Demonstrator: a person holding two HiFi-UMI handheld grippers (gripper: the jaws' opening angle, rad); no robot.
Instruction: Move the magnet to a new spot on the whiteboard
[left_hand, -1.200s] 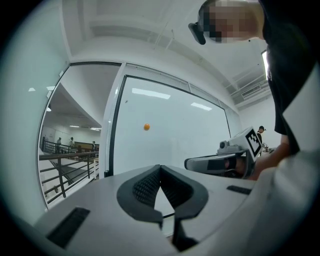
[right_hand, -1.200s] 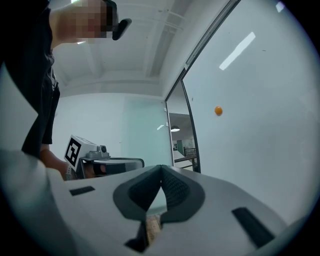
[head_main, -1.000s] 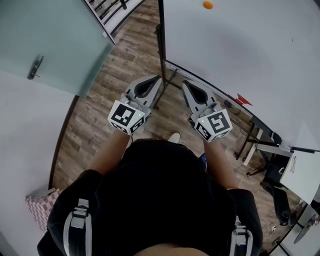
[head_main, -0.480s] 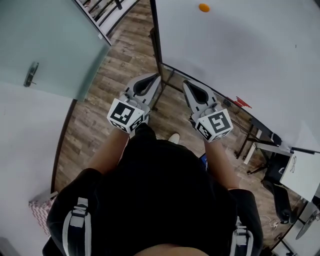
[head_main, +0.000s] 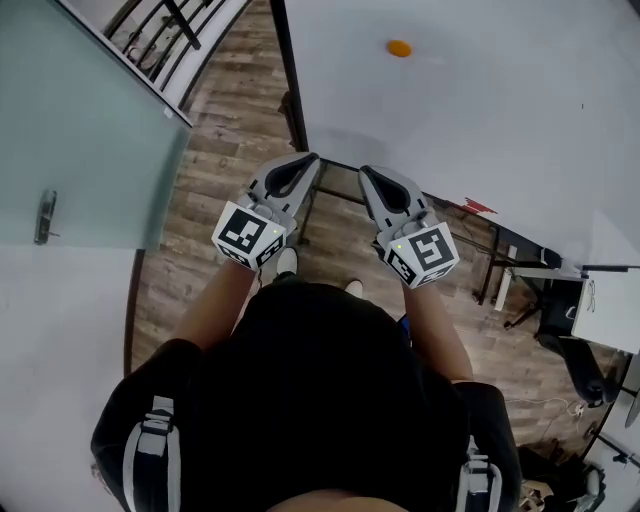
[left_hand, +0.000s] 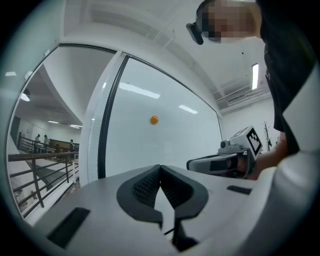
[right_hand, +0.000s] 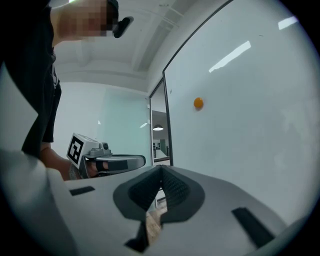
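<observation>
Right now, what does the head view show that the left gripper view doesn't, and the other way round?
Head view only: the wood floor, the frosted glass door with its handle, and the person's shoes.

Left gripper view only: a ceiling light, distant people, and a close look at the left gripper, whose jaws are shut with nothing between them.

Both: the orange magnet on the whiteboard, untouched, and the right gripper.

Orange magnet (head_main: 399, 48), white whiteboard (head_main: 480, 110)
</observation>
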